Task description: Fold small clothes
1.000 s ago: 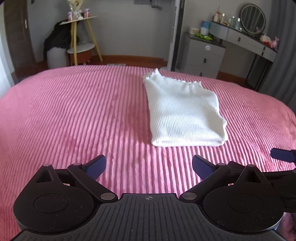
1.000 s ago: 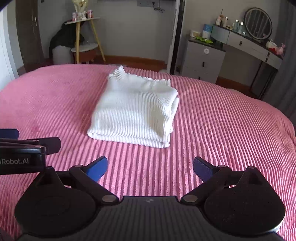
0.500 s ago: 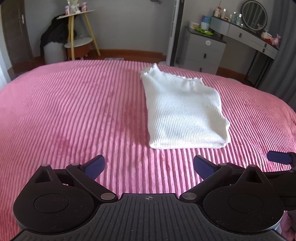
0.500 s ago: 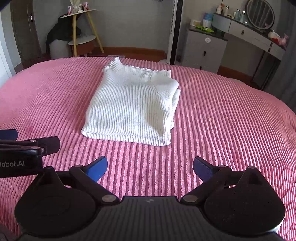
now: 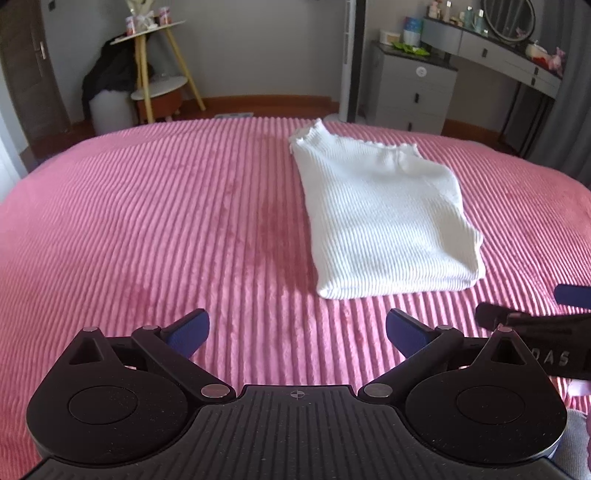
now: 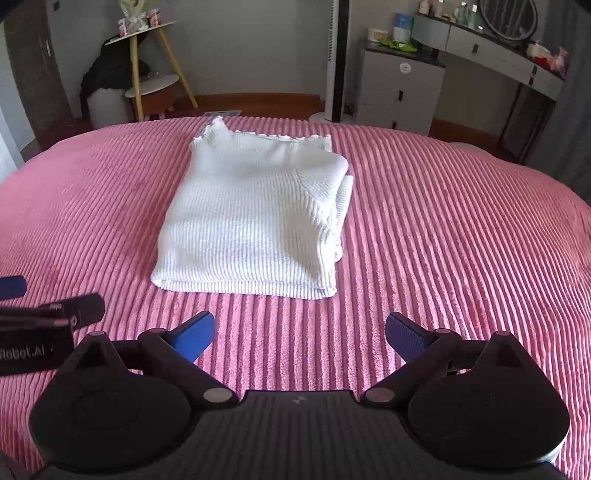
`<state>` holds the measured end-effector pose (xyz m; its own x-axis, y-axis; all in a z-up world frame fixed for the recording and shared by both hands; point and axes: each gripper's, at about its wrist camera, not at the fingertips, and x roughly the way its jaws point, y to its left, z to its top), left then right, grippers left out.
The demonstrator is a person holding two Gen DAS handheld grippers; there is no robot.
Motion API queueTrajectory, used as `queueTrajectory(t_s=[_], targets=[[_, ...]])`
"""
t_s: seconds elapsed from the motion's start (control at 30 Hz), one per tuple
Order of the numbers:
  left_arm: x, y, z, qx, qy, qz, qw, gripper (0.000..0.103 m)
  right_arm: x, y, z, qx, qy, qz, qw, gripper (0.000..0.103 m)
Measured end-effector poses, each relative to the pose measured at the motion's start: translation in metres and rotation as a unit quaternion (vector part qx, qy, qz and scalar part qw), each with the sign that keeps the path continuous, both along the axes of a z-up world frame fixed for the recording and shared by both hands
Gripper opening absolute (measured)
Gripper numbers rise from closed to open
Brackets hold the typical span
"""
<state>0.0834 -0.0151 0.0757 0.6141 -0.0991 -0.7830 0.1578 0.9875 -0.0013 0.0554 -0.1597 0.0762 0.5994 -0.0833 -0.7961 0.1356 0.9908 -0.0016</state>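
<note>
A white ribbed knit sweater point(image 5: 384, 218) point(image 6: 255, 221) lies folded into a rectangle on the pink ribbed bedspread point(image 5: 166, 229) point(image 6: 461, 229). Its scalloped hem is at the far end and its layered side edge faces right. My left gripper point(image 5: 297, 330) hovers open over bare bedspread, short of the sweater's near left corner. My right gripper point(image 6: 299, 330) is open too, just short of the sweater's near edge. Nothing sits between either pair of blue fingertips. Each gripper shows at the edge of the other's view.
Beyond the bed's far edge stand a grey drawer cabinet point(image 5: 413, 88), a dressing table with a round mirror point(image 5: 509, 18), a tower fan point(image 6: 336, 59) and a small wooden tripod shelf point(image 5: 155, 70). Wide bare bedspread lies left of the sweater.
Both grippers have moved forward a little toward the sweater, which now looks closer and larger. The sweater itself has not moved, and both grippers stay open.
</note>
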Motion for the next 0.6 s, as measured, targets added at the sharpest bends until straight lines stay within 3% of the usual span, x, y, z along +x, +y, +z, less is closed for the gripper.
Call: queueTrajectory(t_s=[0.6], targets=[[0.0045,0.003,-0.003,-0.001,0.007,0.005,1.0,0.103,0.0035,-0.0003,0.0015,0.001,0.004,0.001,1.0,0.099]])
